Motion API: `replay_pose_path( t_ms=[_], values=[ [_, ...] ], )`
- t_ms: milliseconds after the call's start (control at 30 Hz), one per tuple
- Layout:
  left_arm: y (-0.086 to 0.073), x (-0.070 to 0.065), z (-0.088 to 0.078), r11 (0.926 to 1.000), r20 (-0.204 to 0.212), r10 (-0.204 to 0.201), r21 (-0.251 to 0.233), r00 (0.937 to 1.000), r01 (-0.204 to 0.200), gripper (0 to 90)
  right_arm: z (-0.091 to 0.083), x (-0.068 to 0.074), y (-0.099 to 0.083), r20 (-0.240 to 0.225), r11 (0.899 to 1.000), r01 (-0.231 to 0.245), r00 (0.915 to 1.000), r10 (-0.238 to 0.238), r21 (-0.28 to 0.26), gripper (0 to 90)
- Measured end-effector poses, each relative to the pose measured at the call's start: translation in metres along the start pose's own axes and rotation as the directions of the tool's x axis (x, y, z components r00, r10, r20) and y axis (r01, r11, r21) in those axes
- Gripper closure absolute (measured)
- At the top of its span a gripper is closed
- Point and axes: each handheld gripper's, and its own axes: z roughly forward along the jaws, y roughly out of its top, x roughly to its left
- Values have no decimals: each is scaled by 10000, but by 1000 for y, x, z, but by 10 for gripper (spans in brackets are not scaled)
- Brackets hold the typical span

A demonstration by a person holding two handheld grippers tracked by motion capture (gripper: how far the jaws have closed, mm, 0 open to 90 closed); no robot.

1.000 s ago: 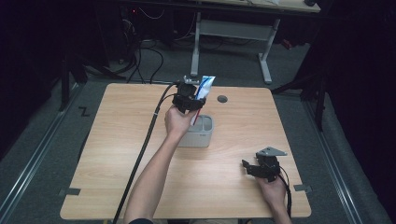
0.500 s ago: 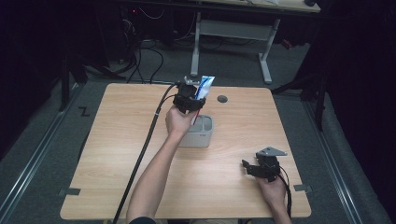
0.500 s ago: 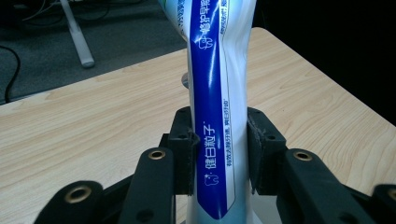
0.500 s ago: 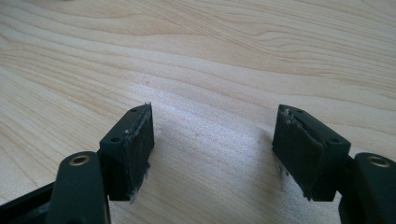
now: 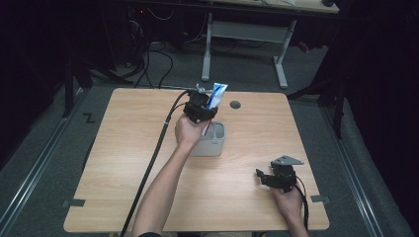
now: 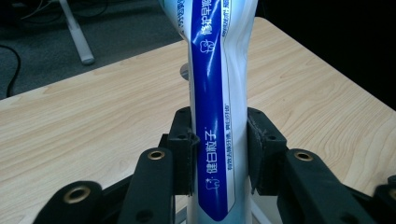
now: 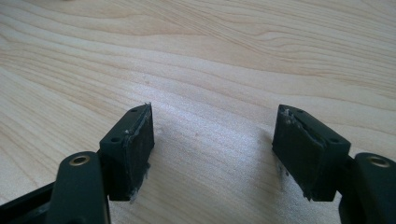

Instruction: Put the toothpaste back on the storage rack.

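Blue-and-white toothpaste tube [image 6: 217, 116], one, clamped upright in left gripper [image 5: 200, 109] above one grey cup [image 5: 211, 141] mid-table. Right gripper [image 7: 212, 154] jaws apart, holding nothing, near front right of one wooden table [image 5: 123, 163].

A lab-like recording room: dark curtained surroundings, grey carpet floor [image 5: 59, 148], loose cables [image 5: 148, 54], a bare wooden worktop [image 5: 123, 163], another desk's metal frame [image 5: 247, 32] behind.
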Motion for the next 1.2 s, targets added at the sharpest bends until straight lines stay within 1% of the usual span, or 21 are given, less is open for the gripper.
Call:
replay_pose_path(
  t_ms=[67, 333, 533, 767, 833, 967, 1100, 1200],
  values=[
    [-3, 1, -1, 10000, 18, -34, -32, 10000, 35, 669, 0, 0, 0, 1, 10000, -1, 10000, 1, 4, 291],
    [-6, 1, -9, 10000, 3, 56, -20, 10000, -56, 668, 0, 0, 0, 8, 10000, 0, 10000, 0, -8, 291],
    [-8, 2, -10, 10000, 15, 23, 20, 10000, -23, 668, 0, 0, 0, 7, 10000, 7, 10000, -7, -10, 291],
    [-12, 2, -11, 9999, -6, 100, 103, 10000, -100, 668, 0, 0, 0, 4, 10000, 5, 10000, -5, -8, 291],
    [-13, 2, -12, 9997, -28, 151, 189, 9999, -151, 668, 0, 0, 0, 5, 10000, 4, 10000, -4, -9, 291],
    [-15, 3, -14, 9998, -17, 130, 162, 9999, -129, 668, 0, 0, 0, 4, 10000, 6, 10000, -6, -11, 291],
    [-19, 4, -16, 9998, -10, 95, 183, 10000, -95, 669, 0, 0, 0, 11, 10000, -22, 10000, 22, 4, 292],
    [-22, 5, -17, 9996, -37, 142, 243, 9999, -141, 669, 0, 0, 0, 17, 10000, -12, 10000, 12, -1, 292]
  ],
)
